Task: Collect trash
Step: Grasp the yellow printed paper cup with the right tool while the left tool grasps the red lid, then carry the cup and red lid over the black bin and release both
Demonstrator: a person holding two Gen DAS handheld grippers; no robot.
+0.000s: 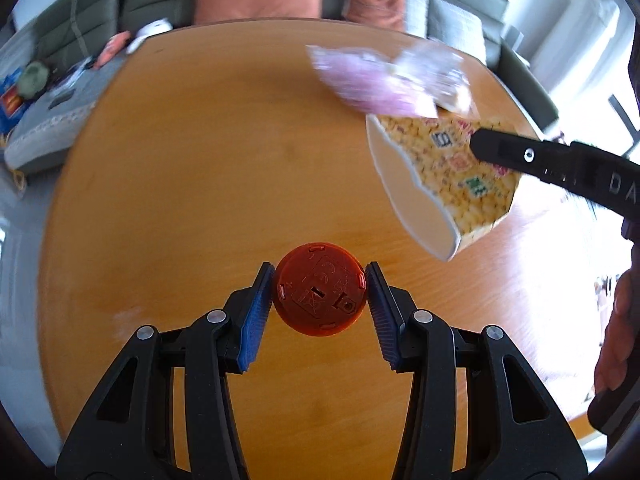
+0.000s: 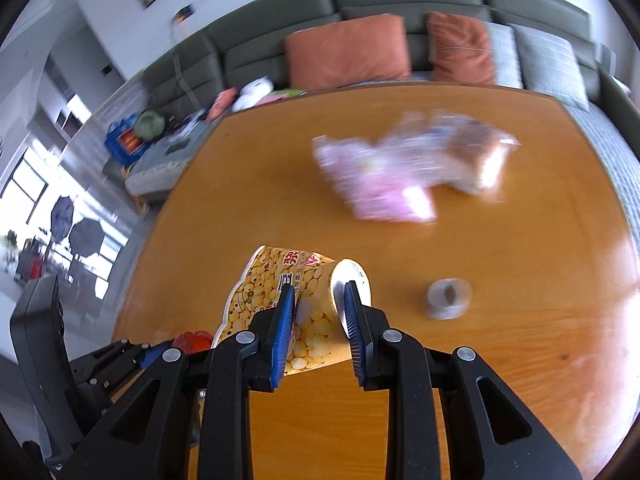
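Left gripper (image 1: 320,294) is clamped on the orange lid (image 1: 320,289), right gripper (image 2: 320,294) pinching the torn cup (image 2: 288,312), both above the table (image 1: 180,184). Pink wrapper (image 2: 380,184) waits near the far edge; a bin comes next, none visible.

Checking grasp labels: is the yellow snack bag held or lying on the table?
Held: the right gripper's fingers pinch the yellow snack bag above the table.

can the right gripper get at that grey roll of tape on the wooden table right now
Probably not yet. The right gripper is shut on the yellow bean-print paper cup, so its jaws are taken. The grey tape roll lies alone on the wooden table, nothing around it, so the path itself looks free.
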